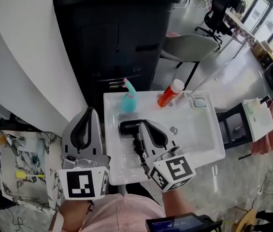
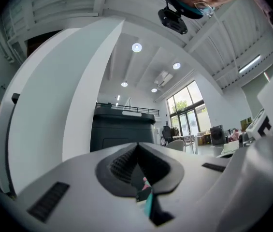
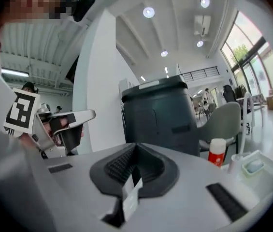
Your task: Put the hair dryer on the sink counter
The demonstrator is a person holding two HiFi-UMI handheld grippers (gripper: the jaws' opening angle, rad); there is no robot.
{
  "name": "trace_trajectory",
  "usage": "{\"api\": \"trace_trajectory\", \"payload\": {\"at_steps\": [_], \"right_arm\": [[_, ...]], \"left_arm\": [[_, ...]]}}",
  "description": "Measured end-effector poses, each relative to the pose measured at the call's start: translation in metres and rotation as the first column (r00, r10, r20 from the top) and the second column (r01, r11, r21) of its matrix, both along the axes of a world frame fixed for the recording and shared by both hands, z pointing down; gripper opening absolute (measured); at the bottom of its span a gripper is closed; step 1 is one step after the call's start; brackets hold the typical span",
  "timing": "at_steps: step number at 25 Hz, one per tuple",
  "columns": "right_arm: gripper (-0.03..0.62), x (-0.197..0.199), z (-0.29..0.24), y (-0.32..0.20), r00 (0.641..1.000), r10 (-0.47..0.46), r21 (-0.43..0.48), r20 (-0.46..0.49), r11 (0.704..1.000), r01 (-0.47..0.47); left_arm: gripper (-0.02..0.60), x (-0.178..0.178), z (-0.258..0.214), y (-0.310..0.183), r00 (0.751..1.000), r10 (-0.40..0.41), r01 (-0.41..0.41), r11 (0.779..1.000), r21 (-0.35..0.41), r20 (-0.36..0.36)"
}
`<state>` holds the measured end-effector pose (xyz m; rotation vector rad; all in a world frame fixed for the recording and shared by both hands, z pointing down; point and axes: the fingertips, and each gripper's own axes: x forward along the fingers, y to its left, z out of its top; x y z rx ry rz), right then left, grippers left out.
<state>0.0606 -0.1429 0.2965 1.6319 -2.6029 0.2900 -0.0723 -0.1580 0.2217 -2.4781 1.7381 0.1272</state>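
Hair dryer [image 1: 129, 127] lies on the white sink worktop [image 1: 206, 149], left of the drain and below the teal spray bottle [image 1: 128, 98]. Whether it rests on the flat ledge or on the basin's slope I cannot tell. The right hand-held gripper [image 1: 146, 125] and the left hand-held gripper [image 1: 89, 112] are both clenched on nothing. On a slope the dryer could slide toward the drain, and the right jaws, poised over it, could knock it.

Glossy white sink counter [image 1: 200, 145]; matt black plastic hair dryer [image 1: 129, 127]; polished, reflective floor [image 1: 233, 71].
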Motion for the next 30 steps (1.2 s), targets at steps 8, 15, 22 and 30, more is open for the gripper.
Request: {"api": "trace_trajectory", "payload": {"at_steps": [8,15,22,30], "right_arm": [[0.0,0.01,-0.039,0.019,0.992,0.111,0.146,-0.068,0.984,-0.1],[-0.002,0.014,-0.051,0.026,0.987,0.139,0.19,-0.086,0.974,-0.121],[-0.002,0.013,-0.051,0.027,0.989,0.127,0.188,-0.08,0.976,-0.11],[-0.002,0.015,-0.052,0.024,0.988,0.13,0.181,-0.082,0.977,-0.114]], "left_arm": [[0.011,0.01,-0.026,0.023,0.999,0.038,-0.038,0.997,0.06,0.004],[0.011,0.016,-0.027,0.031,0.998,0.056,-0.056,0.996,0.065,0.002],[0.011,0.021,-0.025,0.032,0.998,0.064,-0.064,0.996,0.062,0.0],[0.011,0.025,-0.023,0.03,0.997,0.072,-0.072,0.996,0.059,0.002]]}}
